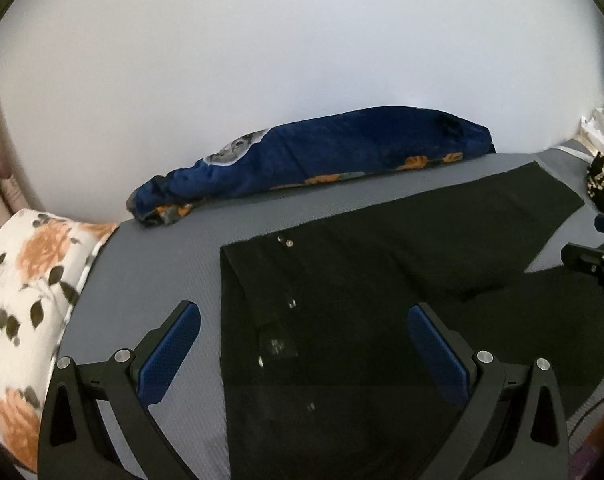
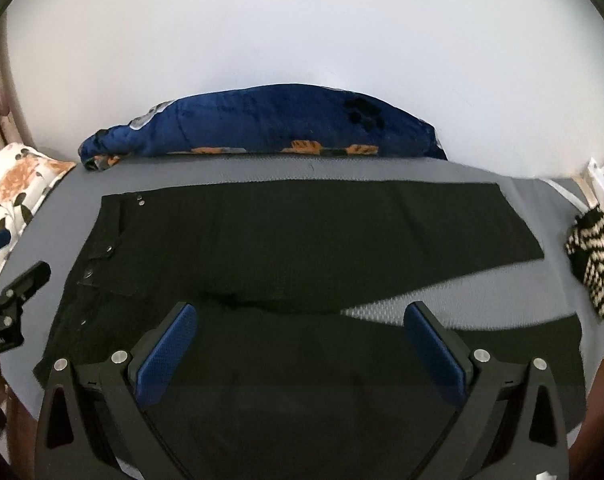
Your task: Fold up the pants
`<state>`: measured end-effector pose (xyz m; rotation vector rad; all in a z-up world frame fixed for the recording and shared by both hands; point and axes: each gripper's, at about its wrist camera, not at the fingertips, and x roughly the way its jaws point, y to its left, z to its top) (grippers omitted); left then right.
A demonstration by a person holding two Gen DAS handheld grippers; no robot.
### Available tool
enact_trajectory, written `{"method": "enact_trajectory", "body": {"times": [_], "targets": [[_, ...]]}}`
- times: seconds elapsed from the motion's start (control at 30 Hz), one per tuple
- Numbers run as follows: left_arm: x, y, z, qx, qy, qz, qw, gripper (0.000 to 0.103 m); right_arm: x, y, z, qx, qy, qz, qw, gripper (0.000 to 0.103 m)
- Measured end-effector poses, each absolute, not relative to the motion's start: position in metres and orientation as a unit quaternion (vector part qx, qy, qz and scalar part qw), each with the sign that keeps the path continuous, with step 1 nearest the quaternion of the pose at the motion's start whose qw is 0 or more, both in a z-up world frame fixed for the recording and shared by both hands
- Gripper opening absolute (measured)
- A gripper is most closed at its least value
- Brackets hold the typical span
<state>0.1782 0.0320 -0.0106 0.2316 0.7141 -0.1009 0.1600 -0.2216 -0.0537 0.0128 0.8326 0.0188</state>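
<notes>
Black pants (image 2: 285, 240) lie flat on a grey bed sheet (image 2: 261, 170), waistband with small metal buttons (image 2: 140, 201) to the left, legs spread to the right with a grey gap between them. In the left wrist view the pants (image 1: 362, 280) fill the middle and right. My left gripper (image 1: 304, 328) is open above the waistband end, holding nothing. My right gripper (image 2: 301, 330) is open above the near leg and crotch, holding nothing. Each gripper shows at the edge of the other's view, the right one in the left wrist view (image 1: 598, 264) and the left one in the right wrist view (image 2: 9, 292).
A rolled dark blue blanket (image 2: 261, 124) lies along the white wall behind the pants. A floral pillow (image 1: 25, 292) sits at the left end of the bed. A black-and-cream striped knit item (image 2: 594, 264) lies at the right edge.
</notes>
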Motion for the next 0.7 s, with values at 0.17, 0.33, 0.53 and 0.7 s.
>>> {"method": "enact_trajectory", "body": {"times": [0.17, 0.33, 0.53, 0.7], "targets": [[0.224, 0.066, -0.015, 0.061, 0.385, -0.065, 0.919, 0.103, 0.192, -0.219, -0.054, -0.025, 0.409, 0.031, 0.912, 0.103], [0.273, 0.113, -0.029, -0.002, 0.427, -0.063, 0.902, 0.102, 0.227, -0.224, -0.060, -0.046, 0.417, 0.098, 0.902, 0.103], [0.337, 0.164, -0.058, -0.056, 0.482, -0.091, 0.870, 0.091, 0.260, -0.231, -0.072, -0.068, 0.435, 0.146, 0.886, 0.103], [0.371, 0.167, -0.087, -0.052, 0.507, -0.112, 0.853, 0.083, 0.278, -0.230, -0.082, -0.084, 0.447, 0.156, 0.877, 0.103]]}}
